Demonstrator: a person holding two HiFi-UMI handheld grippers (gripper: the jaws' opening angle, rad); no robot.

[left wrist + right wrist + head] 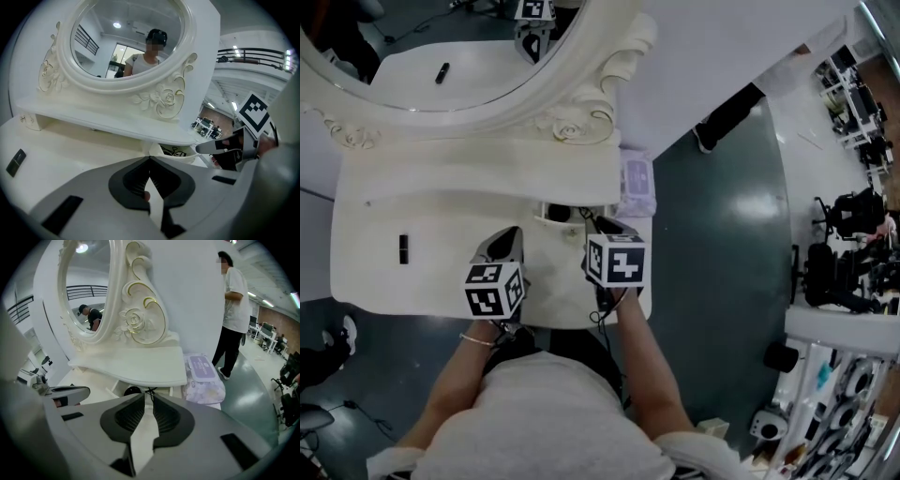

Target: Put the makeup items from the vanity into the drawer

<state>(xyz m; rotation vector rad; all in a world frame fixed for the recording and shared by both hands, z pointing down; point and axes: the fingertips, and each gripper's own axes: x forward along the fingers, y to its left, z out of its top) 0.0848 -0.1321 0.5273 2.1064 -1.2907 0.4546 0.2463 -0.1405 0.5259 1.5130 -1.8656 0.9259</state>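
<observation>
drawer [542, 216] half hidden under shelf [478, 173], dark contents indistinct

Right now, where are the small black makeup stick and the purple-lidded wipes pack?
small black makeup stick [403, 248], head view, middle of its body.
purple-lidded wipes pack [203, 367], right gripper view, its purple lid.

At your right, a pack of wet wipes [637, 180] [205, 376] with a purple lid lies on the right end of the bench [366, 253]. Beyond it, a person [236, 310] in a white top and dark trousers stands on the glossy dark green floor [722, 216]. Black office chairs [853, 211] sit further right.
</observation>
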